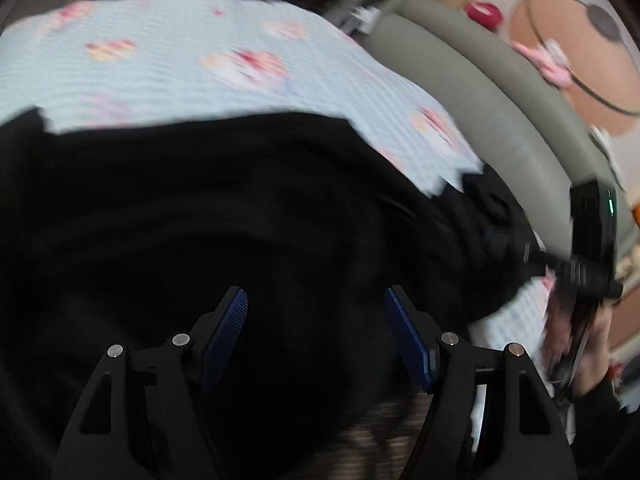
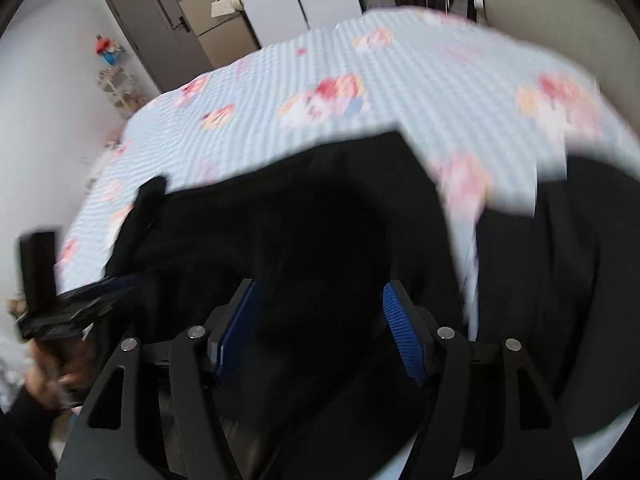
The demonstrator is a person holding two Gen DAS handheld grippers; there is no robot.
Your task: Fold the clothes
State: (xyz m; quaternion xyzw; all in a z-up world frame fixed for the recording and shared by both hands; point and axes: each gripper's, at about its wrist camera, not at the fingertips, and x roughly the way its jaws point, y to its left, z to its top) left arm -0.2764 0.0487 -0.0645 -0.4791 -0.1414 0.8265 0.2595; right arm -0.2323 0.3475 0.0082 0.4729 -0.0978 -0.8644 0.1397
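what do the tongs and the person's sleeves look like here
Both the left tongs and the right tongs are matte black, with angular linkage arms, triangular cut-outs and silver round pivot pins. Each finger carries a ribbed blue pad. Seen from the left camera, the other unit's body shows a small green light. A dark sleeve shows at the wrist.

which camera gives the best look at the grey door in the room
The right wrist view. The grey door stands shut at upper left, past the bed with its blue patterned cover, its handle visible beside a fridge. The left wrist view shows no door, only the black garment, bedcover and grey headboard.
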